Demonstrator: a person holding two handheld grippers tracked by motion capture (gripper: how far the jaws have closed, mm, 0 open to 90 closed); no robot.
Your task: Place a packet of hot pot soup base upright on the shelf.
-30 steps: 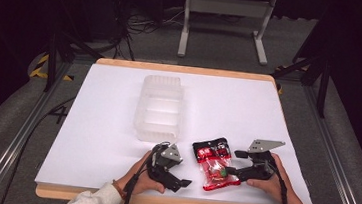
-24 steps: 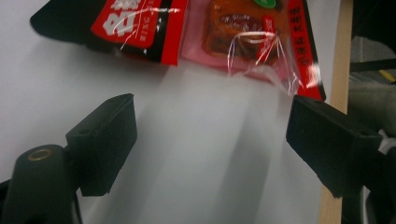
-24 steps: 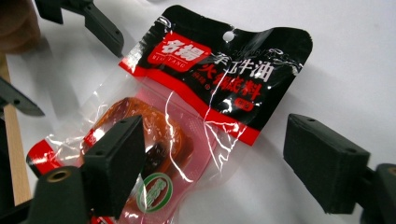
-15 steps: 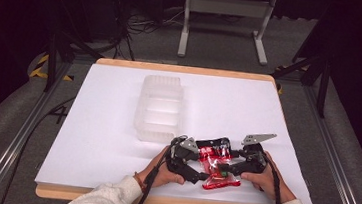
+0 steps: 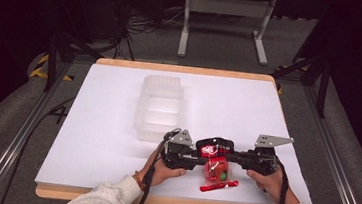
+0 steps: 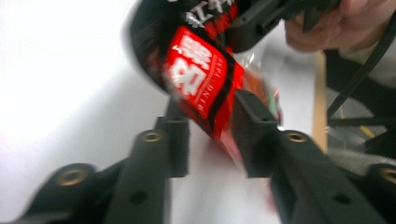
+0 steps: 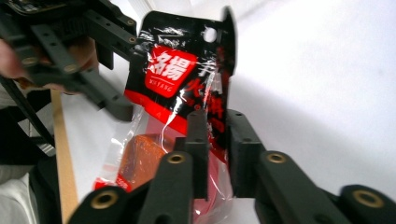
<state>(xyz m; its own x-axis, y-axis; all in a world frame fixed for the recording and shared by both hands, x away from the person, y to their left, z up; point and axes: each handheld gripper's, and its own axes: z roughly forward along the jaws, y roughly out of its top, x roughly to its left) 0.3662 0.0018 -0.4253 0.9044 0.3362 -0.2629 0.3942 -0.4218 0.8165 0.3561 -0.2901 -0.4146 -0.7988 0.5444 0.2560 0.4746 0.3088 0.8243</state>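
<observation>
High view, packet: we see a red-and-black snack packet (image 5: 216, 161) lifted just above the near edge of the white table top (image 5: 116, 126), held between the two grippers, its clear lower part hanging down with red contents inside.
Packet, close up: in the right gripper view the packet (image 7: 182, 88) hangs upright, black header with a punched hole on top, a red label with white characters below it, clear film at the bottom.
Right gripper (image 7: 215, 154): we note its jaws have just been closing; they now pinch one side edge of the packet, the pads pressed on the film with a thin gap between them.
Left gripper (image 6: 210, 135): its jaws have also just been closing; the packet's (image 6: 201, 84) other edge runs between them. The right-hand pad lies against the film, the left-hand one sits behind it; we take this as a grip, though blur hides the contact.
Hands: in the high view the left gripper (image 5: 195, 156) and right gripper (image 5: 237, 160) point at each other across the packet, one hand behind each.
Further out: a clear plastic tray (image 5: 161, 107) rests on the table top beyond the left gripper, apart from the packet.
Surroundings: wooden table edge (image 5: 159, 201) near the person's sleeves.
</observation>
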